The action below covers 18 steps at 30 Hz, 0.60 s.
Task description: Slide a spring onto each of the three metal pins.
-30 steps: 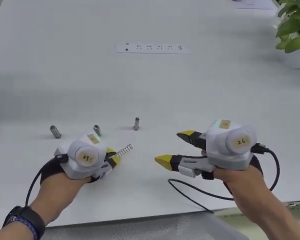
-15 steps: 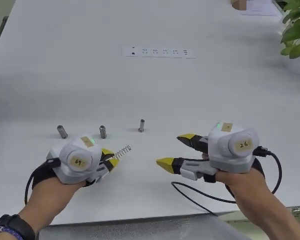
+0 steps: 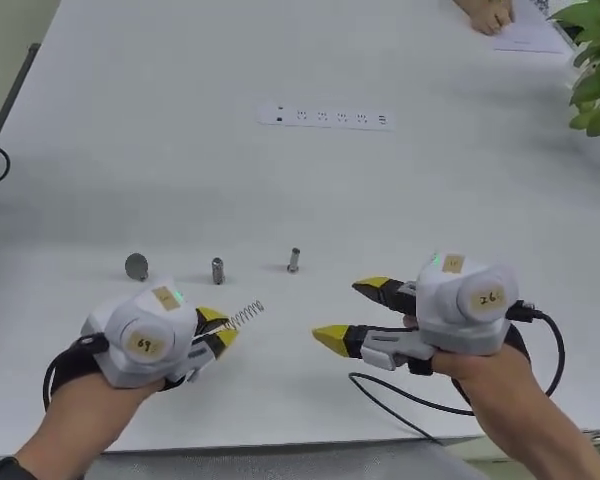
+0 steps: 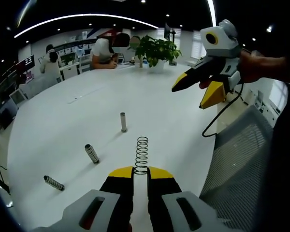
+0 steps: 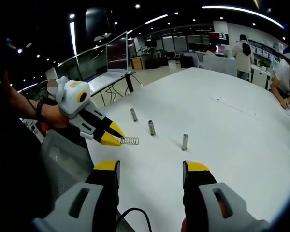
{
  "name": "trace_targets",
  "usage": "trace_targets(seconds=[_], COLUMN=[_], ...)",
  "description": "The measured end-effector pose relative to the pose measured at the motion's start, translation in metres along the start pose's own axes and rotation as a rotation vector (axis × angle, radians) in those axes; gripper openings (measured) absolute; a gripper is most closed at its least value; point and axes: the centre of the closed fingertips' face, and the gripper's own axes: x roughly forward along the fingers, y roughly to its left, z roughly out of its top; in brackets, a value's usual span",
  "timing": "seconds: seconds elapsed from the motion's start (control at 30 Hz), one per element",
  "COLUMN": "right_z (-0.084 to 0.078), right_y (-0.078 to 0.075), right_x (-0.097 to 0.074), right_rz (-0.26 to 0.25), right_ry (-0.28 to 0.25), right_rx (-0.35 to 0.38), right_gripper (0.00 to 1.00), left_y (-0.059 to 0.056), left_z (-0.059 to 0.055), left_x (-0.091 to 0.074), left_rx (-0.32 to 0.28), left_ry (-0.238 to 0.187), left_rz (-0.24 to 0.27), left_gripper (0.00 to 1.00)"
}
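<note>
Spring (image 4: pixel 141 154) — pinched by one end in the clenched yellow tips of the left gripper (image 4: pixel 141 171), near the bare pin (image 4: pixel 123 122) on the white table (image 3: pixel 380 200). Right gripper (image 5: pixel 151 166) — jaws apart, empty. Middle pin (image 4: pixel 91 153) and left pin (image 4: pixel 53 183) each carry a coil.

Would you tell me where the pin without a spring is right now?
In the head view the bare pin stands at the right end of the row of three, just beyond the spring held in the left gripper.

Left gripper (image 3: pixel 218 333): 7 o'clock, jaws pinching spring (image 3: pixel 245 314)
Right gripper (image 3: pixel 350 312): 5 o'clock, jaws apart
Pins (image 3: pixel 217 270): three, row near centre
Power strip (image 3: pixel 323 117): 12 o'clock
</note>
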Motion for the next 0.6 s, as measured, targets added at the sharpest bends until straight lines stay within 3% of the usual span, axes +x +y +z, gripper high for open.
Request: trace_targets(seconds=[0.6], right_z=[0.008], right_y=[0.019], right_x=[0.009], right_rz=[0.047], right_ry=[0.007], right_rx=[-0.042], right_gripper=[0.48], left_y=[0.001], left_z=[0.02], left_x=[-0.019], left_rx=[0.043], left_ry=[-0.049], left_rz=[0.01], left_gripper=[0.02])
